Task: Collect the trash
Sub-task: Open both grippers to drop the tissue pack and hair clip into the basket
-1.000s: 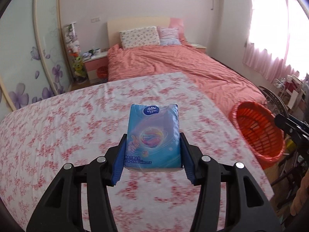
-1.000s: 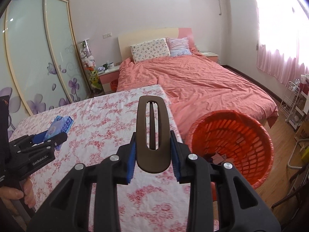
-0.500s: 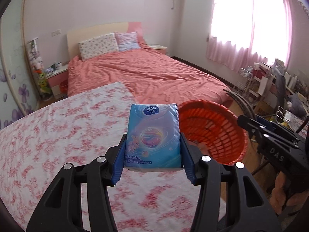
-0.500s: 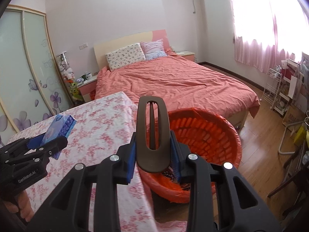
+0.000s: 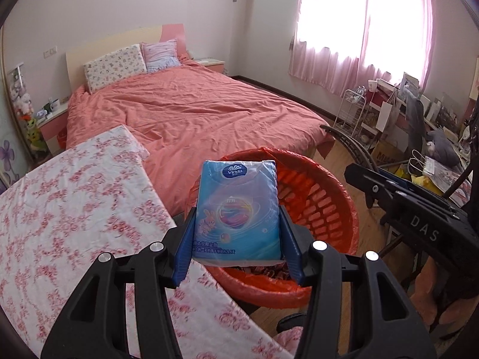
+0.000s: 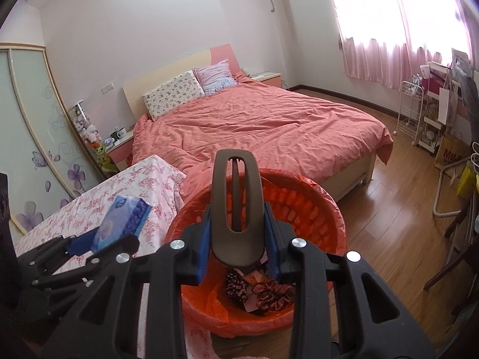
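Blue tissue pack (image 5: 238, 212) was clamped flat between the pads of the left claw (image 5: 238, 233), held above the near rim of the orange basket (image 5: 329, 197), beside the table (image 5: 74, 203). The right claw (image 6: 236, 239) was clamped on a brown hair clip (image 6: 236, 203) directly over the basket (image 6: 314, 209). In my judgement, each item should be carried past the rim to the basket's middle before the claws part, one at a time, to avoid a rim bounce. Legible writing: "Vinda" on the pack; "DAS" on the right claw body (image 5: 425, 230).
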Demonstrator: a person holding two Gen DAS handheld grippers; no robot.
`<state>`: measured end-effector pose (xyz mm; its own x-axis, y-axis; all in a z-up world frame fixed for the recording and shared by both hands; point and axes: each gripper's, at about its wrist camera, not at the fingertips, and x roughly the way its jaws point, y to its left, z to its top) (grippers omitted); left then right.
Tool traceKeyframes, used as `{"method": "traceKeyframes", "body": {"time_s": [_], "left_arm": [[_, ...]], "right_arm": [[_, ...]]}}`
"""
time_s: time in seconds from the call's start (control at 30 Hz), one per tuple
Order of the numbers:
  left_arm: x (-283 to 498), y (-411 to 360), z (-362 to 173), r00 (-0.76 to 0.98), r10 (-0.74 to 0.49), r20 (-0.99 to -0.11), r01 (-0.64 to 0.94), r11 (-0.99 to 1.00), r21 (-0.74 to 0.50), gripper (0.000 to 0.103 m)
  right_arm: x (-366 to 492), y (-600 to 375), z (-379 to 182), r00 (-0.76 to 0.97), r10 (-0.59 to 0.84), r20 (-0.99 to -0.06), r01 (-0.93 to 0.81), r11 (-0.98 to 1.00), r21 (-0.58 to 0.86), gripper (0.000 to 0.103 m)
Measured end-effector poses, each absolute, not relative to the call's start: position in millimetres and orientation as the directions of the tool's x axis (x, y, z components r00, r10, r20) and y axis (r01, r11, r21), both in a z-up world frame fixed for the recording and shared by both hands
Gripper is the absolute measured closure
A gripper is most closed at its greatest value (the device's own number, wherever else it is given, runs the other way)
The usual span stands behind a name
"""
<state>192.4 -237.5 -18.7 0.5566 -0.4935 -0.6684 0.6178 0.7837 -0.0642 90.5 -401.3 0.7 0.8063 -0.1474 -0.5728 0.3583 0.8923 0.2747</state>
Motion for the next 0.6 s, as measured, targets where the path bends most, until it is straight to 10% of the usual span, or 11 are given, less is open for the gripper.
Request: {"method": "traceKeyframes", "body": {"time_s": [0.6], "left_arm": [[164, -169, -16, 0.664, -0.362, -0.654, 0.485, 0.874, 0.009, 0.024]], "right_arm": [[58, -375, 4, 0.792, -0.276, -0.545, 0.427, 0.888, 0.171, 0.022]]}}
